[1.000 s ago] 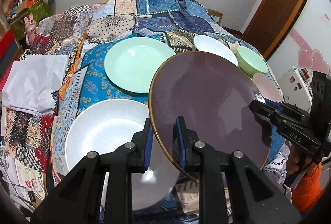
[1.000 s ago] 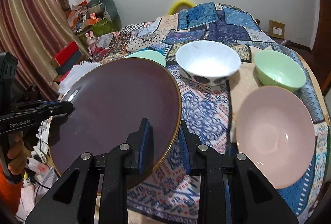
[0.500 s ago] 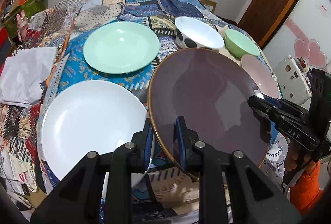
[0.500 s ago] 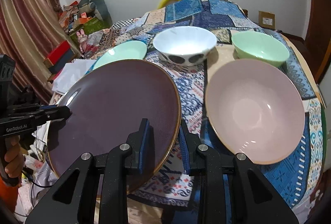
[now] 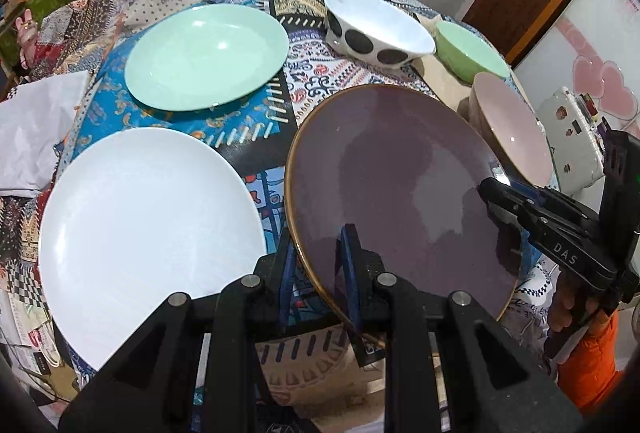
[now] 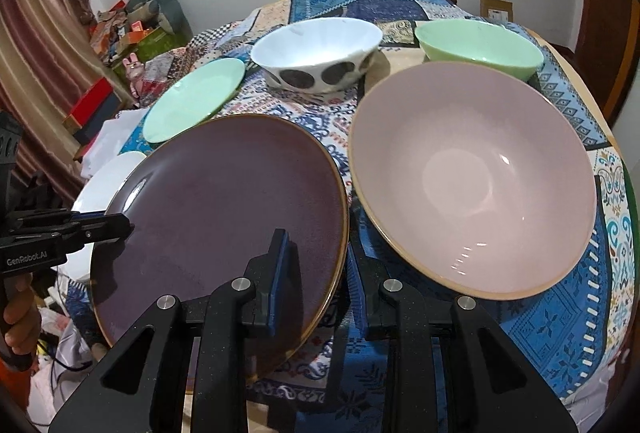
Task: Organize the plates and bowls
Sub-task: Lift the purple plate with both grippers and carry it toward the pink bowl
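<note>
A: Status of the purple plate point(image 5: 400, 189)?

B: Clamped by both: left gripper point(image 5: 320, 265) on one rim, right gripper point(image 6: 316, 269) opposite. It hangs tilted, apparently clear of the tablecloth point(image 6: 560, 333), pink bowl point(image 6: 472, 177) just right.

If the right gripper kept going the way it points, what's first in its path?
Likely the patterned tablecloth between the purple plate that the right gripper clamps and the pink bowl; the spotted bowl lies farther. Depth is unclear.
</note>
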The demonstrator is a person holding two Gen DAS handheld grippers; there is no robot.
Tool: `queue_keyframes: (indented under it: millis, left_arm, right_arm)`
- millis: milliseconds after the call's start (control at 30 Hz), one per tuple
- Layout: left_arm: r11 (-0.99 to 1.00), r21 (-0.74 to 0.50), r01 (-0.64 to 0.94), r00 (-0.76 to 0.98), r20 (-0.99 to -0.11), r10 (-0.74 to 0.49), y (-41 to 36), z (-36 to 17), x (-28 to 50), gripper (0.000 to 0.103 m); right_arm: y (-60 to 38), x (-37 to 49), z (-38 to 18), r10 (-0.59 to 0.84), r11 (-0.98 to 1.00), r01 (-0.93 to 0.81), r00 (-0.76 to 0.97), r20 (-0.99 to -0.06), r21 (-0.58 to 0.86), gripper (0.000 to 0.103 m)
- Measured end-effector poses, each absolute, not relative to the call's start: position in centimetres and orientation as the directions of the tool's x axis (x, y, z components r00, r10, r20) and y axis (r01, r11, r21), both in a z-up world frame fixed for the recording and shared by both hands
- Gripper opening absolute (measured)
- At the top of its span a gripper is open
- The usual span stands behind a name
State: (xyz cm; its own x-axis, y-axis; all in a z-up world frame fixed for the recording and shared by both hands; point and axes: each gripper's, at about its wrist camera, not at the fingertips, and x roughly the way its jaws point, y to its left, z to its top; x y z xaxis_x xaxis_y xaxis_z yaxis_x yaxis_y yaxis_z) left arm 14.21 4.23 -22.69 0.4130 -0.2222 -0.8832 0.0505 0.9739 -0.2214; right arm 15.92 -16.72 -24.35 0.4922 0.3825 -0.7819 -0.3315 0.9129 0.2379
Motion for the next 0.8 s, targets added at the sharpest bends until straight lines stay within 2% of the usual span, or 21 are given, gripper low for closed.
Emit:
queue_keyframes:
  millis: [433,800]
  left_arm:
    - [0.971,-0.237,0.034,0.366,-0.901,-0.232,3.8,-25.2,15.4,0.022]
    - [0.979,-0.2,0.023,0.383,-0.903,-0.194,3.6,-24.6,15.0,0.022]
  right_arm:
    - [-17.1,16.4,-25.4,0.351,0.928,-0.296,0.49,-0.798,0.226,0.025]
    - [-17.5,16.0,-24.6,0.351,0.927,-0.301,0.486,-0.801,0.223,0.026]
